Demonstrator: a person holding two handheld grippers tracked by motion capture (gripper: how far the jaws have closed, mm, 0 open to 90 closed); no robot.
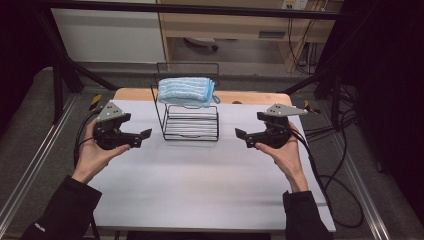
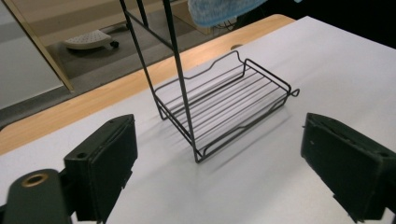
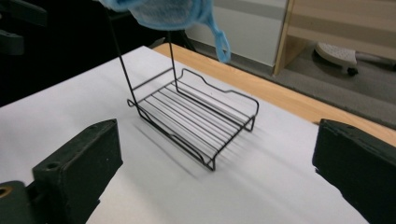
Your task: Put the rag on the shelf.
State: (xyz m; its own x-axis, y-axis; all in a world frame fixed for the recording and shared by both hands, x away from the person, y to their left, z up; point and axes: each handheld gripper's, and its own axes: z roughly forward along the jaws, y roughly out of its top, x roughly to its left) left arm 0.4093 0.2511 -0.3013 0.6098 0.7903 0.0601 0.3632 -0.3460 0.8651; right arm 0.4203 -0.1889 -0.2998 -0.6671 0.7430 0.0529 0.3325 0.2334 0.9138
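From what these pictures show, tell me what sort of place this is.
Probably a lab recording bench: a black metal frame surrounds the white-topped table, loose black cables trail beside it, and a person's hands hold the left gripper and right gripper.

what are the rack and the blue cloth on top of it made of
The rack looks like thin metal wire with a black, slightly glossy coating: slim bent rods form parallel bars in the lower tray. The cloth looks like soft, fuzzy fabric, perhaps microfibre or terry: it is folded, shows ribbed pale and darker blue stripes, and has a small hanging loop. The exact fibre cannot be told.
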